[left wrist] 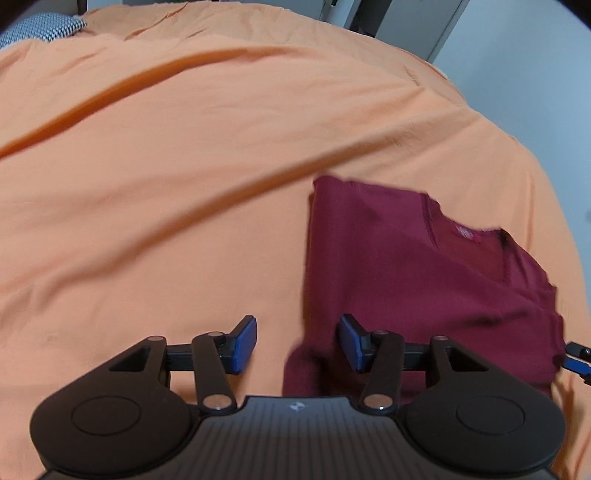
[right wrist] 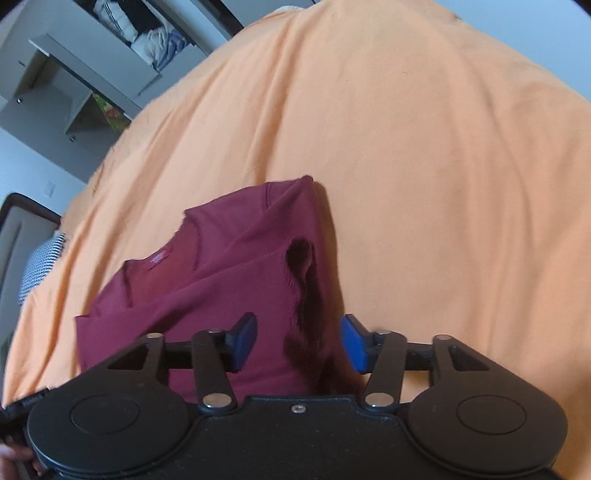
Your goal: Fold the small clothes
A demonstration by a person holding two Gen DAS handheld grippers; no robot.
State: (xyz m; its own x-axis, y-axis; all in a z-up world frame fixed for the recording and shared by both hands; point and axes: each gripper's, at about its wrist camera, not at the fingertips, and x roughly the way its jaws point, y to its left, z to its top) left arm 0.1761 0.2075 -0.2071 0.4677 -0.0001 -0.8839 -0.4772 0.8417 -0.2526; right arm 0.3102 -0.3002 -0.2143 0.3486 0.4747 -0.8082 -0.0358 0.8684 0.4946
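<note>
We see the maroon shirt (left wrist: 424,280) lying partly folded on the orange bedsheet (left wrist: 184,166), neck label up (both views blurred). Left gripper (left wrist: 298,341) has its jaws spread wide with nothing between the pads, hovering over the shirt's left edge. Right gripper (right wrist: 300,341) is likewise spread wide and empty, above the sleeve opening (right wrist: 301,258). A patterned pillow (left wrist: 44,27) sits at the far corner; shelving (right wrist: 85,74) stands beyond the bed.
</note>
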